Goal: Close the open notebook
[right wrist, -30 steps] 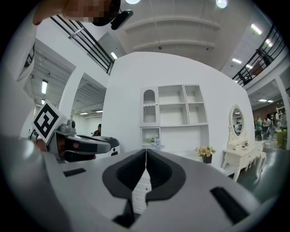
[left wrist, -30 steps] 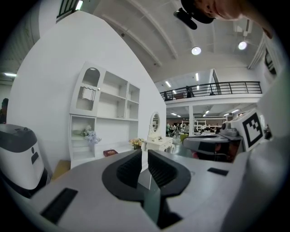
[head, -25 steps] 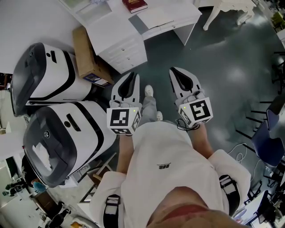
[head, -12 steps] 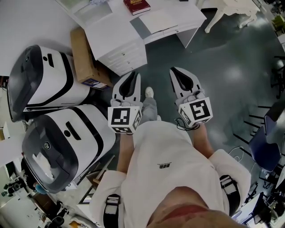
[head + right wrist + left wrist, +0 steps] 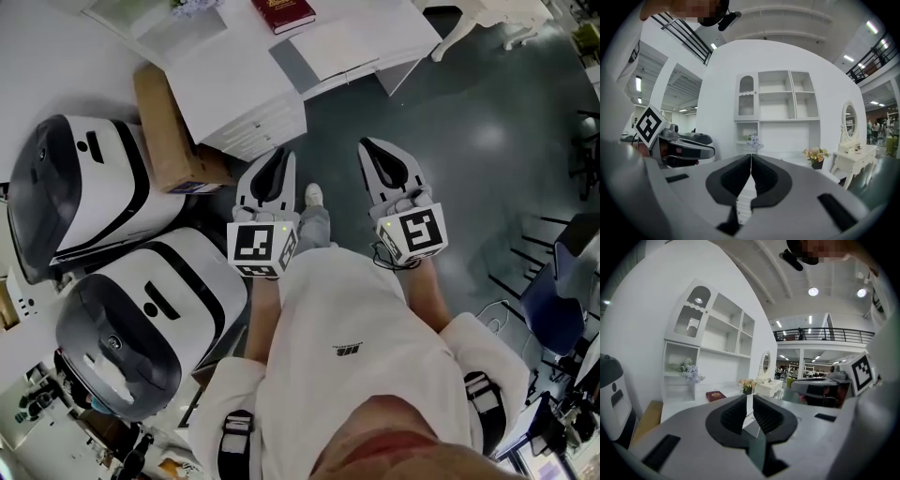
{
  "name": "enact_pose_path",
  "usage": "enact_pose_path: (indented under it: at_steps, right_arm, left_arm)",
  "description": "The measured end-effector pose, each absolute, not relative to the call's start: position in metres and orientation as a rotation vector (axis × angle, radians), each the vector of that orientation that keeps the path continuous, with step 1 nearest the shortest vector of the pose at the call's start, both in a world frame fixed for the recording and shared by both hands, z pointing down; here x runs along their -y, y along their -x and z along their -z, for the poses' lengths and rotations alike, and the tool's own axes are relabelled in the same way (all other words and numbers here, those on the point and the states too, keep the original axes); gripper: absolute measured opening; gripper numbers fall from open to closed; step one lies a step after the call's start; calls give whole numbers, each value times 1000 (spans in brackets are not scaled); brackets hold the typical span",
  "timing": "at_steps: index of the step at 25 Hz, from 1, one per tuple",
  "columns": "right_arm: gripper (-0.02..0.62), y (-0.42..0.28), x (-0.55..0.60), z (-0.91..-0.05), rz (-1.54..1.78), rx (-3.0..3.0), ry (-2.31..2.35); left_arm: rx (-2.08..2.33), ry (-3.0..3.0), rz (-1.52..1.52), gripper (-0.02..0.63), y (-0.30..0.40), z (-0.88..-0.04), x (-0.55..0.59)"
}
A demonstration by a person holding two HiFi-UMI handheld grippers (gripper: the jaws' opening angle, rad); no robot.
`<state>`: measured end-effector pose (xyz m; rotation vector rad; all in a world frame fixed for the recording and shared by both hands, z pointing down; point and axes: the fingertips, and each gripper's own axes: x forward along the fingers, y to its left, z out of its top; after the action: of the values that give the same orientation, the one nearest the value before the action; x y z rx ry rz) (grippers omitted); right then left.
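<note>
The desk (image 5: 234,80) is white, the book (image 5: 283,11) on it dark red and the notebook (image 5: 342,39) white-paged; the cardboard box (image 5: 161,131) is brown, and the floor (image 5: 487,122) is a dark grey-green. The left gripper (image 5: 277,157) and right gripper (image 5: 373,150) are white with black jaw pads and black-and-white square markers.

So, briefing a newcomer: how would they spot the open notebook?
Start at the white desk ahead of the person. The notebook lies flat near its right end, nearer than the red book. It is a pale open spread; the book is closed and dark red.
</note>
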<state>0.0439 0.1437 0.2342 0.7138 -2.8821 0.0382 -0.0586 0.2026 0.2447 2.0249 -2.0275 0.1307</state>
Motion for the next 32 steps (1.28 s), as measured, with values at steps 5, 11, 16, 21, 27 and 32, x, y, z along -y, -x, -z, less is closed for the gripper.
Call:
enact_pose_path:
  at_steps: [5,11,16,21,27,32]
  right_arm:
    - [-3,-19,-106,-246,-47,2858,-725]
    - [-3,11,-69,-254,-73,2829,-730]
    - [-3,36,-47,-270,-78,2804,-712]
    - [-3,54,-29,-284,-93,2765,-722]
    - [-3,66,-13,-301,-84,2722,-733]
    - [-3,73,-1,-316,-77,2692,-723]
  left_arm:
    - [1997,-2023,-144,0,85,-258,-164]
    - [1978,-2021,-151,0,114,-266,-126]
    - [1946,-2021,-157,0,137,-278,-103]
    - [1898,-2016,-176,0,153,-296,-84]
    - [1852,-1996,-161,0,166,-317,-67]
    - [1838,-1976,-143,0,172,-334,-55]
